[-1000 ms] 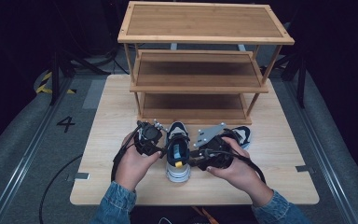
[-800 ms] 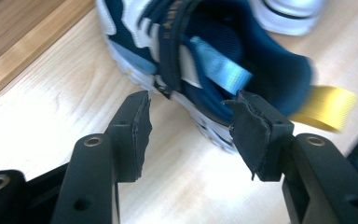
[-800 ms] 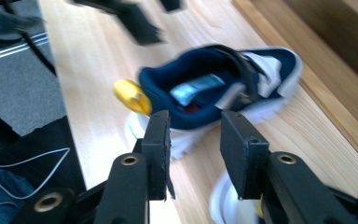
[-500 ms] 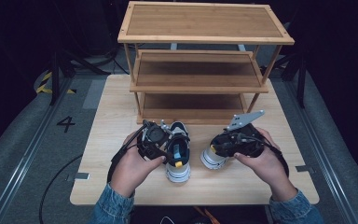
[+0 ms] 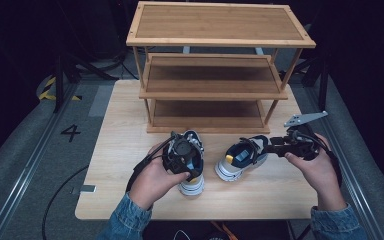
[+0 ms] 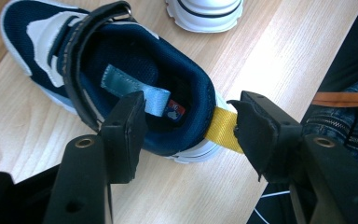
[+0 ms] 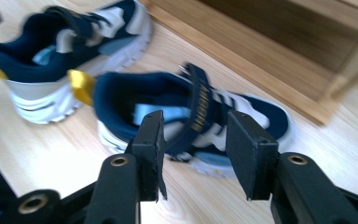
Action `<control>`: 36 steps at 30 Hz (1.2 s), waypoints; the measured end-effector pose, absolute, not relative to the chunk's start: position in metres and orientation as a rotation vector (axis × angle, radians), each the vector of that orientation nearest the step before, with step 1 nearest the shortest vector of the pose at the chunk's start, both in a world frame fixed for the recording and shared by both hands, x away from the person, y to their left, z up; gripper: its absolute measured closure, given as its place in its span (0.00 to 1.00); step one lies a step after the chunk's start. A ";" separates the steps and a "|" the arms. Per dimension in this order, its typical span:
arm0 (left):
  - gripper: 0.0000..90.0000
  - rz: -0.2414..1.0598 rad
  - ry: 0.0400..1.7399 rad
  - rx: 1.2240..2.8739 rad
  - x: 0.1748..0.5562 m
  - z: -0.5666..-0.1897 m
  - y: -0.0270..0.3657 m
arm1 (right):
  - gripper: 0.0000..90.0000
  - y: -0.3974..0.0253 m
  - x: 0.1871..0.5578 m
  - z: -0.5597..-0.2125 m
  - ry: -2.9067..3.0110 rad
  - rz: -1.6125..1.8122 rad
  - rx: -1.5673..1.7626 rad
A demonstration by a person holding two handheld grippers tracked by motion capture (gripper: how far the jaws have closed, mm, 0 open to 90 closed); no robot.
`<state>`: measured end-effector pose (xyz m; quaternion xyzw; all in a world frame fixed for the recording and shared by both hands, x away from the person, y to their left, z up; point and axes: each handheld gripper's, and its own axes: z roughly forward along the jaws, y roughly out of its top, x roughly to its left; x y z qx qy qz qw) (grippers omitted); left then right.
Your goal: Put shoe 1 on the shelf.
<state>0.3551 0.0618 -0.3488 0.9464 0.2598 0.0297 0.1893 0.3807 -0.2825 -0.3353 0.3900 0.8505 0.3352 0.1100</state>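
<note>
The left hand-held gripper (image 6: 189, 135) is open, its jaws astride the heel of the left shoe (image 5: 192, 162) on the tabletop (image 5: 125, 135). The right hand-held gripper (image 7: 193, 149) is open over the right shoe (image 7: 191, 121). Before lifting to the rack (image 5: 215, 90), each should close firmly on the heel collar.

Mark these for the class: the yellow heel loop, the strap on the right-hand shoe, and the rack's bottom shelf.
yellow heel loop (image 6: 221, 128), left gripper view, mid-loop.
strap (image 7: 198, 109), right gripper view, its lettered middle.
bottom shelf (image 5: 207, 109), high view, bare board centre.
</note>
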 end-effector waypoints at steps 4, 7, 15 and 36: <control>0.47 0.070 0.722 2.667 0.356 -0.354 0.056 | 0.63 -0.295 0.384 -0.341 2.484 0.958 1.211; 0.47 0.050 0.719 2.679 0.359 -0.362 0.050 | 0.63 -0.301 0.386 -0.344 2.477 0.954 1.250; 0.50 -0.028 0.727 2.732 0.369 -0.384 0.042 | 0.62 -0.313 0.391 -0.351 2.465 0.943 1.311; 0.79 -0.184 0.702 2.741 0.376 -0.402 0.038 | 0.62 -0.324 0.393 -0.357 2.444 0.931 1.368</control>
